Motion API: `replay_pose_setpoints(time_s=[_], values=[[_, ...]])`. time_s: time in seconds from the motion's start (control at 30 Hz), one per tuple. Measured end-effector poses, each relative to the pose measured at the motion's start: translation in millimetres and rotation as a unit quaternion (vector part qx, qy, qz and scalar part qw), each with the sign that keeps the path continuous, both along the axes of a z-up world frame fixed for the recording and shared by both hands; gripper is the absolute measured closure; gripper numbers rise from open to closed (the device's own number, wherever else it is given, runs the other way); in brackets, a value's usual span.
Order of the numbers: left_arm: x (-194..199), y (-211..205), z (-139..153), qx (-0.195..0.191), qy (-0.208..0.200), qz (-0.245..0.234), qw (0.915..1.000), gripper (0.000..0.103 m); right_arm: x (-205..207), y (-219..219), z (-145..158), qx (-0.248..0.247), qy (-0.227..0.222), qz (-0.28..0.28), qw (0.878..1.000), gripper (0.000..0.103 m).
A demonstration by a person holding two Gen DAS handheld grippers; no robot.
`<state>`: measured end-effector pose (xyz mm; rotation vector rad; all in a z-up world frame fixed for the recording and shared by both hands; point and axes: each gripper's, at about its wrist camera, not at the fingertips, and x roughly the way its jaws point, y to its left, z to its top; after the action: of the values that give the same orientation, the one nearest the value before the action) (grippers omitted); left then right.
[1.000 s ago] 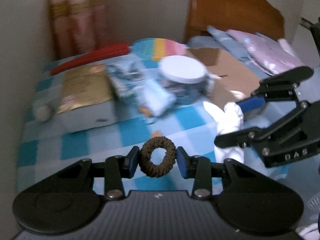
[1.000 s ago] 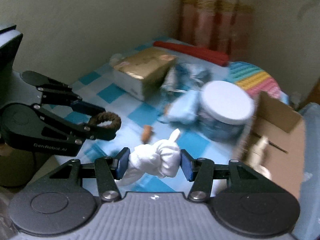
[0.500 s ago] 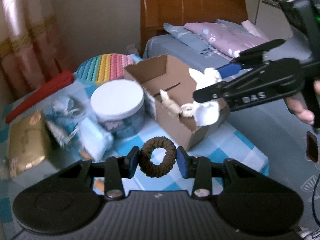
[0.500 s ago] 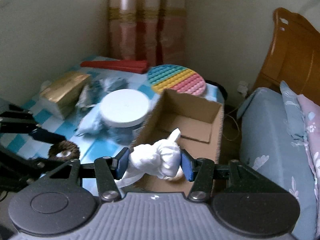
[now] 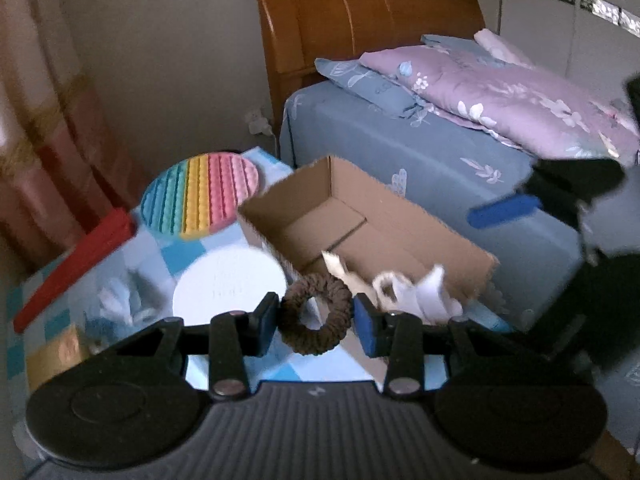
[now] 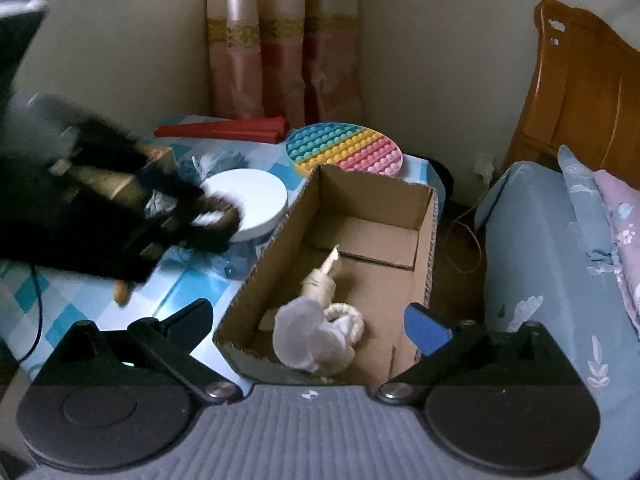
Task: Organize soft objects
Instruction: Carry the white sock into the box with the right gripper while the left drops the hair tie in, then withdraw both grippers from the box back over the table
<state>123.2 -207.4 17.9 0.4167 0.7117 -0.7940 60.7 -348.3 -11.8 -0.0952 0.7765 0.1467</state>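
Observation:
My left gripper (image 5: 316, 320) is shut on a brown hair scrunchie (image 5: 316, 314) and holds it above the table, just left of an open cardboard box (image 5: 400, 216). My right gripper (image 6: 316, 320) is open and empty above the near end of the box (image 6: 424, 216). A white soft toy (image 6: 308, 336) lies inside the box beside a cream soft item (image 6: 320, 284). The white toy also shows in the left wrist view (image 5: 424, 296). The left gripper appears blurred in the right wrist view (image 6: 168, 216).
A blue-checked table (image 6: 192, 280) holds a jar with a white lid (image 6: 248, 200), a rainbow pop-it mat (image 6: 344, 152), a red folded item (image 6: 224, 128), a gold box (image 5: 52, 352) and blue packets (image 6: 216, 160). A bed (image 5: 440, 160) with pillows stands right of the table.
My right gripper opened and dropped the white soft toy into the cardboard box. My left gripper moved toward the box, still holding the scrunchie.

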Motion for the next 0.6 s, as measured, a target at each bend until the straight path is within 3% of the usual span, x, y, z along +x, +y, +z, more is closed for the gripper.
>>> replay_pose_setpoints(time_s=[0.33,0.37,0.4,0.47,0.6], values=[[57,-57,-9,0.008,0.024,0.0,0.9997,0.062,-16,1,-6,-0.008,0.008,-0.005,1.0,0.0],[62,-62,-11,0.01,0.022,0.003,0.9997,0.055,-18,1,-7,-0.009,0.009,-0.006,1.0,0.0],[66,-66,-13,0.01,0.02,0.007,0.9997,0.033,-19,1,-8,-0.008,0.01,-0.007,1.0,0.0],[73,-74,-16,0.014,0.018,0.014,0.9996,0.011,-20,1,-9,-0.008,0.01,-0.006,1.0,0.0],[70,-73,-13,0.014,0.006,0.017,0.9997,0.011,-23,2,-8,-0.002,0.011,-0.008,1.0,0.0]])
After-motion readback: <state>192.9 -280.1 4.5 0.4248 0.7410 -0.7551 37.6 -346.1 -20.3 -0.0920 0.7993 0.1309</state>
